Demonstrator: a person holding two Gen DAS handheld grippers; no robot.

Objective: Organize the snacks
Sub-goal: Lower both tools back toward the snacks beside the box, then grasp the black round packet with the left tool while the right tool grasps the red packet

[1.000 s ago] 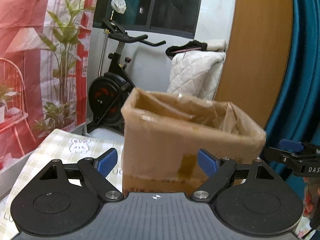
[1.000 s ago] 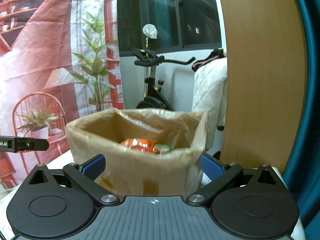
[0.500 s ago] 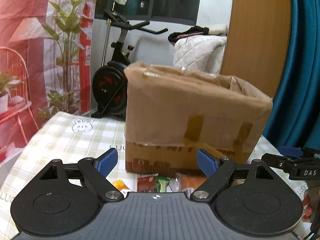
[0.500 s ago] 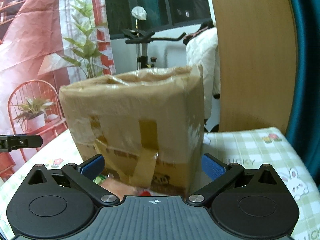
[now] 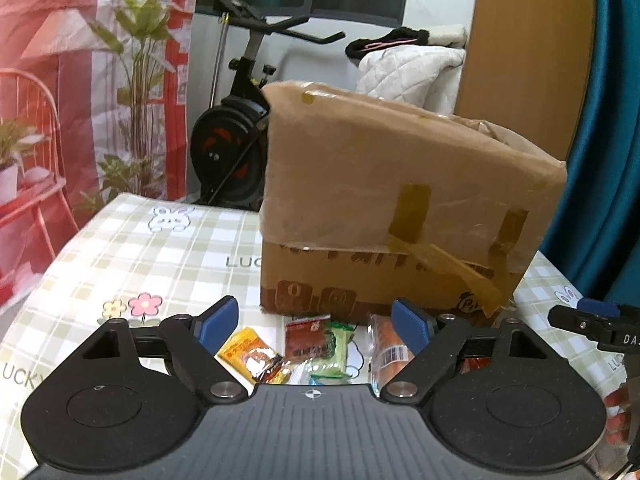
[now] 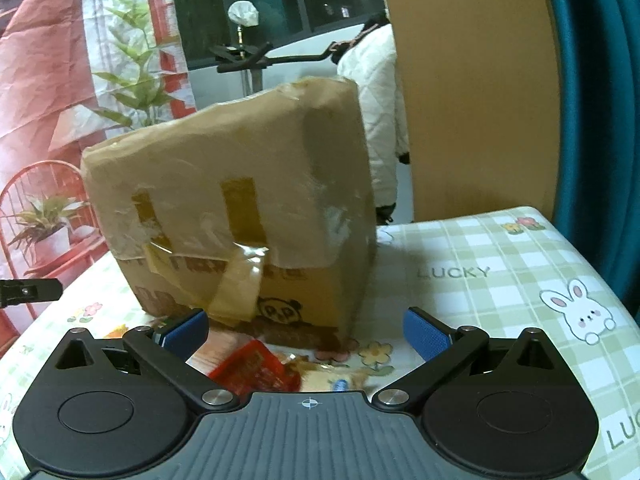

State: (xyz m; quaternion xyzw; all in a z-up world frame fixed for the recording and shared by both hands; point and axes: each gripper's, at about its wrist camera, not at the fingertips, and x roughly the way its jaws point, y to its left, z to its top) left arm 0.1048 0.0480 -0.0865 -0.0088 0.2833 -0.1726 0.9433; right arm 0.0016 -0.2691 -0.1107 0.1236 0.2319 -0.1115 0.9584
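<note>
A taped cardboard box [image 5: 400, 216] stands on the checked tablecloth [image 5: 152, 248]; it also shows in the right wrist view [image 6: 240, 208]. Small snack packets lie in front of it: a yellow one [image 5: 248, 354], a red and green one [image 5: 316, 340] and an orange one [image 5: 388, 346]. A red packet [image 6: 256, 372] lies below my right gripper. My left gripper [image 5: 316, 322] is open and empty just above the packets. My right gripper [image 6: 306, 332] is open and empty, close to the box's front; its tip shows in the left wrist view [image 5: 588, 322].
An exercise bike [image 5: 240, 120] stands behind the table. A red printed backdrop [image 5: 60, 80] hangs at left, a wooden panel [image 6: 472, 80] and teal curtain [image 6: 600, 100] at right. The table's right edge [image 6: 592, 264] is near my right gripper.
Both grippers have dropped from above the box's open top to table height in front of it. The snack packets on the cloth have come into view. Both stay open.
</note>
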